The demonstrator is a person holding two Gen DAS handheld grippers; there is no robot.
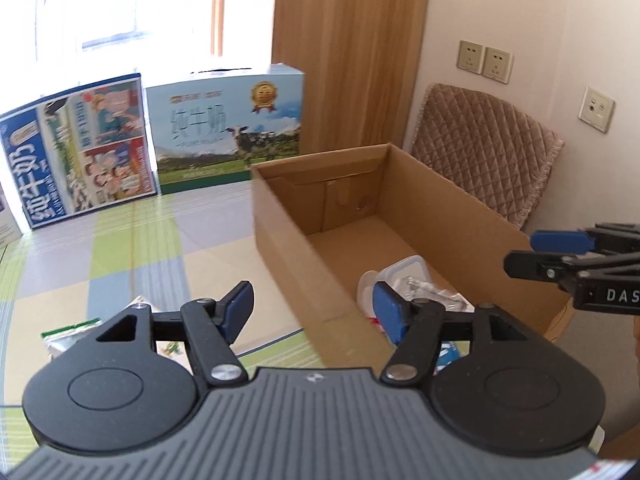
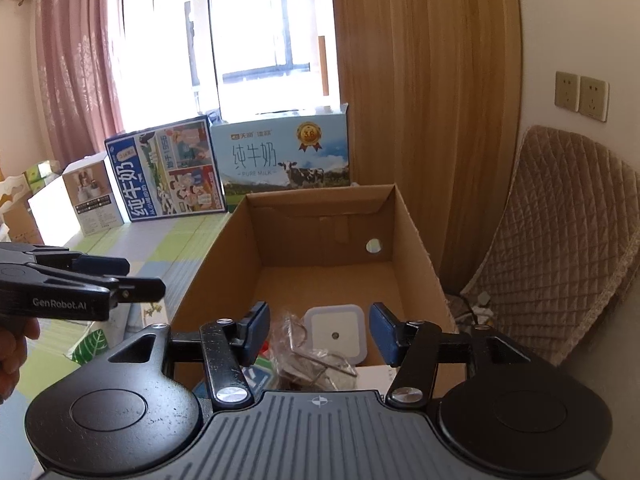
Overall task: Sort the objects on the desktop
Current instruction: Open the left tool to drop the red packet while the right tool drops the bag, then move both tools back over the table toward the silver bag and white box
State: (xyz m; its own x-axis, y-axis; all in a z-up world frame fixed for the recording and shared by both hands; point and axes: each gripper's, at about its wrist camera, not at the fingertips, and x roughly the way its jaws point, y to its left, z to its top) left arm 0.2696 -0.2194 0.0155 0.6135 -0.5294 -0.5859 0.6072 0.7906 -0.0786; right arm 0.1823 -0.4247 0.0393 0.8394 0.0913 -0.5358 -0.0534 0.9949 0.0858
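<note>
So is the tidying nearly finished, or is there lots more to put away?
Partly. The brown cardboard box already holds a white square plastic container and a clear crinkly plastic bag. Both tongs, left and right, are open and empty. A green-and-white packet is still lying on the checked table.

My left hand-held gripper (image 1: 314, 312) hid the near part of the cardboard box (image 1: 280, 240), so I could not make out the small packets (image 1: 452, 354) behind its right finger. The right hand-held gripper (image 1: 520, 254) was cut off by the picture's edge. Milk carton print (image 1: 196, 130) was blurred.
</note>
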